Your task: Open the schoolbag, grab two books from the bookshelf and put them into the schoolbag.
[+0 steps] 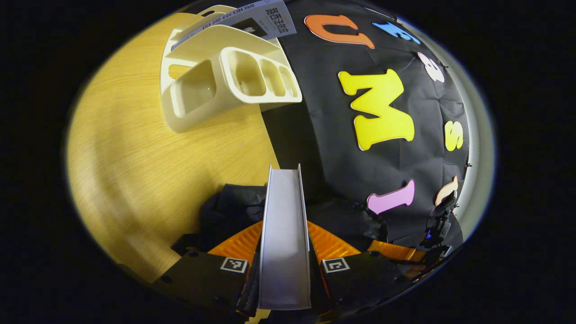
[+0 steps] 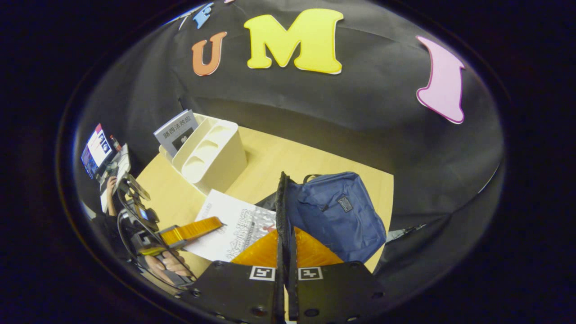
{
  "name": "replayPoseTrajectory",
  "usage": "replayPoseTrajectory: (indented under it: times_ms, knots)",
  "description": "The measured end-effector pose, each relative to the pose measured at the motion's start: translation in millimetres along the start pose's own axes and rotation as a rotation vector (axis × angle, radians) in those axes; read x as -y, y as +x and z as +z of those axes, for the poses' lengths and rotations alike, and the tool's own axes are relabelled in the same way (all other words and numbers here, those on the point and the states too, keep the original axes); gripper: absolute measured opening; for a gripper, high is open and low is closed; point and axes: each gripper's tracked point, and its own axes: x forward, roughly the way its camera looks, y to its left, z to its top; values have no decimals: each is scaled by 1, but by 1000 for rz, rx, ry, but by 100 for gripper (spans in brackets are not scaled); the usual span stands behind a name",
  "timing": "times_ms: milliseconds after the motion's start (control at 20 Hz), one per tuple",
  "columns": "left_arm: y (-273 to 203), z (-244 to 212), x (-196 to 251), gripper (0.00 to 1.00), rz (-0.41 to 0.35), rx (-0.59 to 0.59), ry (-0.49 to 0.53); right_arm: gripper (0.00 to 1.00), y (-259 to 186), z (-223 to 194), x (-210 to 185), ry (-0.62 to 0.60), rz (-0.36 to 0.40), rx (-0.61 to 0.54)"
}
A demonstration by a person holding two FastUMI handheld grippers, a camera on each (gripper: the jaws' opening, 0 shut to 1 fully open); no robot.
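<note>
My left gripper is shut on a white-covered book, seen edge-on between its fingers above dark fabric. In the right gripper view that book hangs over the table beside the navy schoolbag, with the left gripper and a hand behind it. My right gripper is shut on a thin black edge of the schoolbag, held upright. The cream bookshelf stands on the wooden table with one more book in its rear slot.
The wooden table ends at the black cloth wall behind bookshelf and bag. A laptop sits off the table's far left side. The bookshelf's front compartments hold nothing.
</note>
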Motion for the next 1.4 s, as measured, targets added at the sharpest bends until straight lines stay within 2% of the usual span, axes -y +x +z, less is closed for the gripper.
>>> replayPoseTrajectory:
  times_ms: [100,150,200,350,600,650,700,750,800,850,900,950,1100,1150,1250,1300,1400]
  knots:
    - [18,-7,-1,46,-2,8,-11,4,-3,3,-1,5,9,2]
    - [26,-9,-4,51,4,20,-9,4,-5,5,-1,7,11,6]
    - [33,-11,-9,46,12,37,-13,4,-6,7,0,6,16,8]
    - [62,-18,-21,46,33,80,-40,4,-9,10,1,13,26,14]
    - [107,-38,-17,46,-18,103,-111,4,-11,10,-6,8,55,15]
    - [116,-40,-17,51,-24,106,-134,7,-9,11,-7,3,60,16]
    - [124,-44,-17,46,-29,112,-154,4,-9,11,-8,4,66,21]
    - [130,-49,-16,52,-33,119,-158,4,-7,12,-11,2,75,21]
    - [136,-54,-16,52,-36,125,-161,4,-6,12,-11,0,75,22]
    - [139,-58,-15,53,-36,134,-158,1,-6,13,-14,2,88,23]
    - [144,-61,-14,41,-31,146,-144,1,-5,12,-17,0,94,21]
    - [149,-65,-14,47,-23,150,-131,2,-4,14,-18,-4,98,24]
    - [155,-72,-20,48,18,133,-107,1,2,12,-18,-5,107,14]
    - [152,-72,-20,41,40,116,-83,4,4,11,-16,8,111,10]
    - [141,-66,-14,61,51,102,-41,1,7,10,-13,17,113,7]
    - [136,-61,-13,54,58,95,-19,4,9,12,-11,19,114,12]
    - [126,-55,-15,54,77,66,31,4,13,10,-10,28,114,17]
